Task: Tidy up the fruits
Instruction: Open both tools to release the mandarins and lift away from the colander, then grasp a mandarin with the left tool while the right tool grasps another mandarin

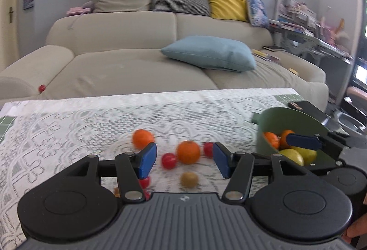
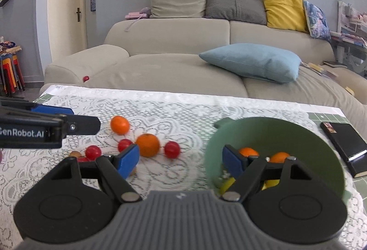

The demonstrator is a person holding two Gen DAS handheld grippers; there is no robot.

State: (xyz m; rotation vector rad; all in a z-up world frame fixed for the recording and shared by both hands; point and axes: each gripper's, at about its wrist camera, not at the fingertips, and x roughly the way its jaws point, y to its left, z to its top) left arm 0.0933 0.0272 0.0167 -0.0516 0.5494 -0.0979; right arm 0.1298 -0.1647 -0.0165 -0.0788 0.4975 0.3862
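A green bowl (image 2: 298,135) on the lace-covered table holds oranges (image 2: 248,151) and yellow fruit (image 1: 293,156). Loose fruit lies left of it: two oranges (image 2: 148,144) (image 2: 119,125), several small red fruits (image 2: 172,149) and a brownish one (image 1: 189,179). My left gripper (image 1: 184,159) is open and empty, hovering just above the loose fruit, with an orange (image 1: 188,151) between its pads. My right gripper (image 2: 181,161) is open and empty; its right finger (image 2: 234,162) reaches over the bowl's rim. The bowl also shows in the left wrist view (image 1: 286,119).
A black notebook (image 2: 346,146) lies right of the bowl. A beige sofa (image 2: 174,66) with a blue cushion (image 2: 252,62) stands behind the table; a red fruit (image 2: 86,78) rests on it. The table's far edge (image 2: 183,94) faces the sofa.
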